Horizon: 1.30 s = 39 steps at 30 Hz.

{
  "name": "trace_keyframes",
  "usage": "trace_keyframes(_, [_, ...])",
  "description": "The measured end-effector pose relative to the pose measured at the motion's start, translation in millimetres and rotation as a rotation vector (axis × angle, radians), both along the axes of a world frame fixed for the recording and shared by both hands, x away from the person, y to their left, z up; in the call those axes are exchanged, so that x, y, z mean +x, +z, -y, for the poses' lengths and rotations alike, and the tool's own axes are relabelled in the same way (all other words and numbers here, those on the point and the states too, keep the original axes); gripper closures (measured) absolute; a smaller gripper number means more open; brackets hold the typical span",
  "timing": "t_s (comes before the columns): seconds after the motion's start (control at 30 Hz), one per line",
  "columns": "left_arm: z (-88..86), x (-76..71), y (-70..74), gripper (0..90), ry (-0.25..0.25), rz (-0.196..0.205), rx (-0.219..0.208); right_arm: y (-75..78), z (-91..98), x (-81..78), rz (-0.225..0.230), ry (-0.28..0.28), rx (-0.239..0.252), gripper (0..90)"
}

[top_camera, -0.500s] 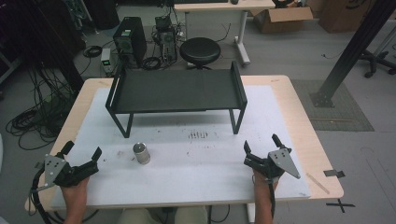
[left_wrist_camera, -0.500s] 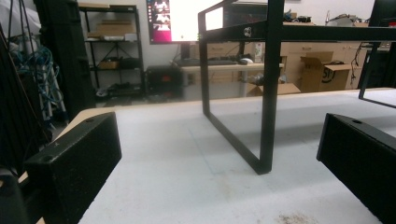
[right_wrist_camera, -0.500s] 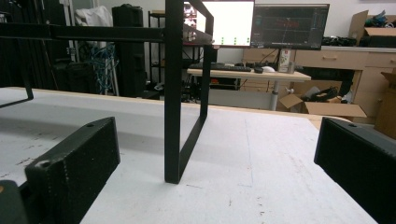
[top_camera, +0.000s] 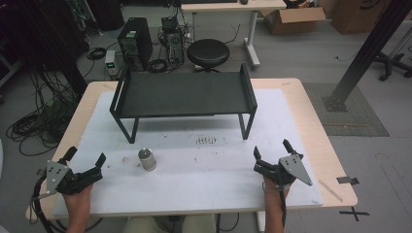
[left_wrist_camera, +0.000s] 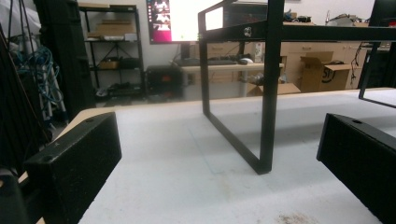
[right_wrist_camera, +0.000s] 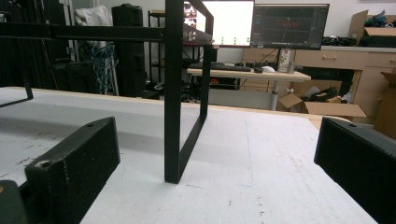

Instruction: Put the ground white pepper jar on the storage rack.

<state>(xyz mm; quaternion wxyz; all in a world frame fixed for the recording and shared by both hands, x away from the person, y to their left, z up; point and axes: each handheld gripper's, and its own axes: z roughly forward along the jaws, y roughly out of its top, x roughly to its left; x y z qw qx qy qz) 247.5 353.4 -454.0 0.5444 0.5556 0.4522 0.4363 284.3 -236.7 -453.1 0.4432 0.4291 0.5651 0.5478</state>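
A small metal can [top_camera: 146, 159] stands upright on the white mat [top_camera: 204, 170], in front of a black raised shelf [top_camera: 182, 94]. My left gripper [top_camera: 86, 156] rests at the mat's near left corner, jaws wide open and empty, to the left of the can. My right gripper [top_camera: 271, 148] rests at the near right, also open with nothing between its jaws. In the left gripper view the shelf's left leg frame [left_wrist_camera: 266, 116] stands ahead between the two black jaws. The shelf's right leg frame [right_wrist_camera: 173, 116] rises ahead in the right gripper view.
The wooden table's edge [top_camera: 311, 116] frames the mat. Behind the table are a black stool [top_camera: 208, 54], a computer tower [top_camera: 132, 39] and cables on the floor. A black slanted post [top_camera: 369, 48] stands at the right.
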Motion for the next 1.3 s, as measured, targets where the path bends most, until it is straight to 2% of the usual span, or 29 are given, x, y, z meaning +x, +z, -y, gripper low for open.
trace_keyframes(0.37, [-1.7,-0.8,0.0,0.2,-0.004,0.006,-0.016,0.1,-0.3,0.1,-0.002,0.002,-0.001,0.0])
trace_keyframes(0.67, [-1.9,-2.1,4.2,0.2,-0.017,-0.005,-0.033,0.2,-0.9,0.4,-0.005,0.004,-0.008,0.0])
trace_keyframes(0.93, [6.2,-7.9,22.6,0.2,-0.067,0.019,-0.026,0.3,-1.2,0.5,-0.007,0.006,-0.011,0.0])
trace_keyframes(1.3, [21.0,-13.4,35.1,0.2,-0.158,0.015,-0.039,0.3,-1.3,0.5,-0.007,0.007,-0.012,0.0])
